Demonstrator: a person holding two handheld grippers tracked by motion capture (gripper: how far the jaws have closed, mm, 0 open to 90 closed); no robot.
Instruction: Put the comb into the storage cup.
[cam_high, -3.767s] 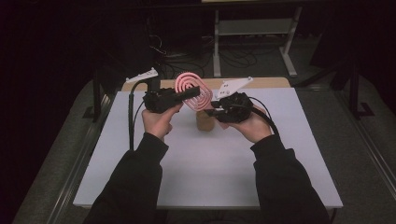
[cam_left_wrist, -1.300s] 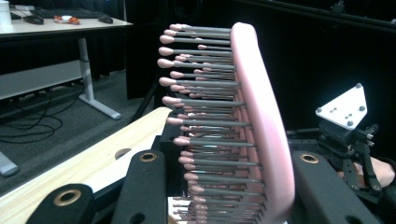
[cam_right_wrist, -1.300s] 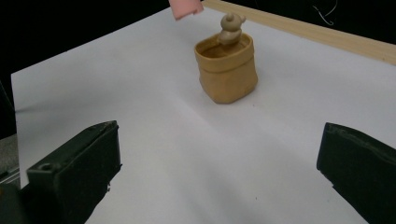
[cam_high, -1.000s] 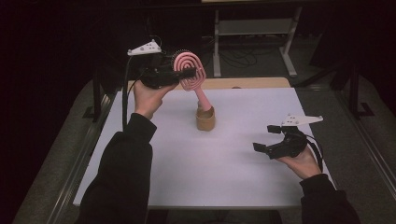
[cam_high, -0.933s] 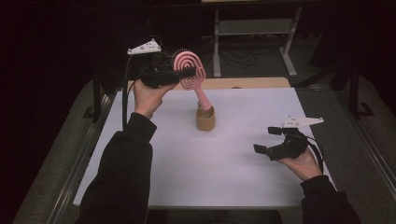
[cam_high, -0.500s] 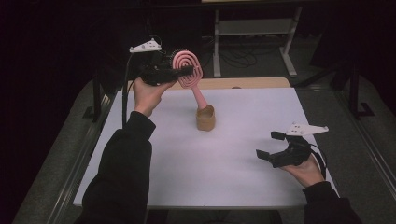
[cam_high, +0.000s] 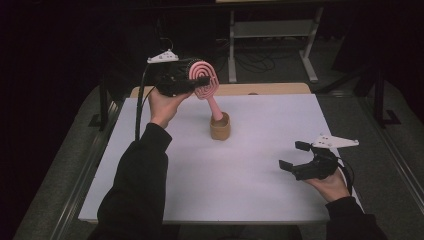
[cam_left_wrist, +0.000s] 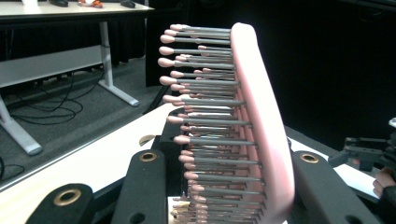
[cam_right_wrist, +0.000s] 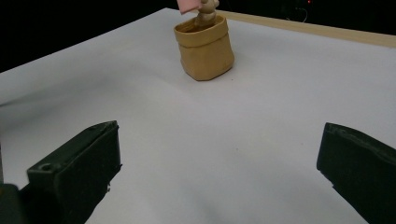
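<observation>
A pink hairbrush (cam_high: 206, 80) with a spiral head stands tilted, its handle end down in a small tan pouch (cam_high: 220, 127) at the table's middle back. My left gripper (cam_high: 196, 81) is raised above the table and shut on the brush head. In the left gripper view the bristled head (cam_left_wrist: 261, 121) sits between the two black jaws of that gripper (cam_left_wrist: 233, 186). My right gripper (cam_high: 292, 155) hovers open and holds nothing near the front right of the table. The right gripper view looks between its wide-apart jaws (cam_right_wrist: 219, 172) toward the pouch (cam_right_wrist: 205, 46) and the pink handle (cam_right_wrist: 189, 5).
A white sheet (cam_high: 240, 180) covers the table, with a wooden strip (cam_high: 280, 89) along its back edge. Beyond it stand a metal-legged bench (cam_high: 272, 30) and floor cables. The surroundings are dark. The right gripper (cam_left_wrist: 364, 154) shows far off in the left gripper view.
My right gripper has left the brush and drawn back to the front right, open. The left gripper keeps hold of the brush head, which has sunk slightly.
</observation>
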